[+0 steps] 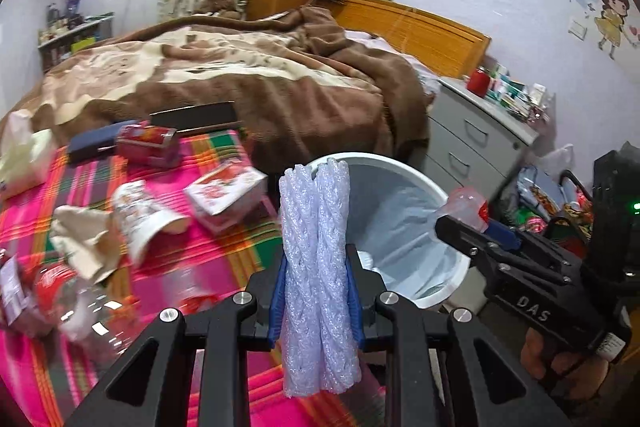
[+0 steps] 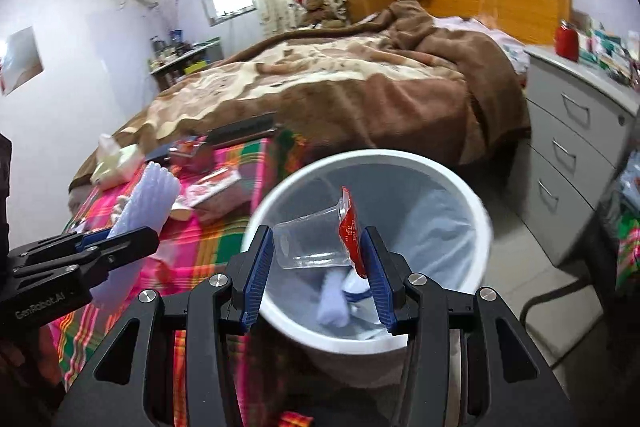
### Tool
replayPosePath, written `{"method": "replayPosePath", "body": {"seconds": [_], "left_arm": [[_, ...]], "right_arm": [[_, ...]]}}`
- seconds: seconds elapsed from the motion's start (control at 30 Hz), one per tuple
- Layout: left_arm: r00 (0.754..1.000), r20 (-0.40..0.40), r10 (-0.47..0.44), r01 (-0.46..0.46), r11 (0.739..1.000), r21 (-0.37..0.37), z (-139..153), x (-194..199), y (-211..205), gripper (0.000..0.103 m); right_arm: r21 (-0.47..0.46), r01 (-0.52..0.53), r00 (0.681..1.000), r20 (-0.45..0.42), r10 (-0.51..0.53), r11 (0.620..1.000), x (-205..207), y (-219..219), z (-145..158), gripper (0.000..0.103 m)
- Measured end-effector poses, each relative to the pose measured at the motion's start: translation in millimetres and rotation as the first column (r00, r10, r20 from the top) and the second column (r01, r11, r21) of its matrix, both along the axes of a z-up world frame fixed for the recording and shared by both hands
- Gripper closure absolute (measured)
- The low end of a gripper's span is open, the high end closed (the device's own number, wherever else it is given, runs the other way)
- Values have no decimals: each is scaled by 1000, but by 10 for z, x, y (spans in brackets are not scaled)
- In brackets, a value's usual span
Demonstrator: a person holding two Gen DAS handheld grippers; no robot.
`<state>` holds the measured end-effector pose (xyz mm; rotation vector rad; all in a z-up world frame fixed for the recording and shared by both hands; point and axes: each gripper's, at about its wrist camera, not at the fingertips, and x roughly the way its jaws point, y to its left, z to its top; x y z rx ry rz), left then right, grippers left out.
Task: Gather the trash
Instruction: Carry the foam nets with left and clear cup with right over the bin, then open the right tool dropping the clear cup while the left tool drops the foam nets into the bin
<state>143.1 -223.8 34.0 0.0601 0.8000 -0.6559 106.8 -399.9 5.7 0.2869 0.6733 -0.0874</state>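
My left gripper (image 1: 316, 255) is shut on a white foam net sleeve (image 1: 316, 211) that stands upright between the blue pads, in front of the near rim of the white lined trash bin (image 1: 400, 167). In the right wrist view my right gripper (image 2: 316, 233) is shut on a clear plastic cup (image 2: 308, 239) with a red peel lid (image 2: 350, 227), held over the bin's (image 2: 472, 203) mouth. Some white scraps (image 2: 332, 303) lie at the bin's bottom. The left gripper (image 2: 132, 233) with the foam sleeve (image 2: 154, 195) shows to the left of the bin.
On the pink plaid cloth (image 1: 224, 259) lie a paper cup (image 1: 140, 219), a red-white box (image 1: 228, 191), a red packet (image 1: 148, 143), crumpled paper (image 1: 80, 243) and a clear bottle (image 1: 60, 291). Behind are a bed with a brown blanket (image 1: 320, 99) and a grey drawer unit (image 1: 472, 139).
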Motion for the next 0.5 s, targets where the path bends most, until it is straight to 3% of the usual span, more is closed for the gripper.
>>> {"method": "replayPosePath", "body": {"seconds": [0.5], "left_arm": [[996, -69, -62, 66, 997, 43, -335, 364, -696, 76]], "right_arm": [[-24, 38, 992, -116, -41, 999, 158, -375, -310, 56]]}}
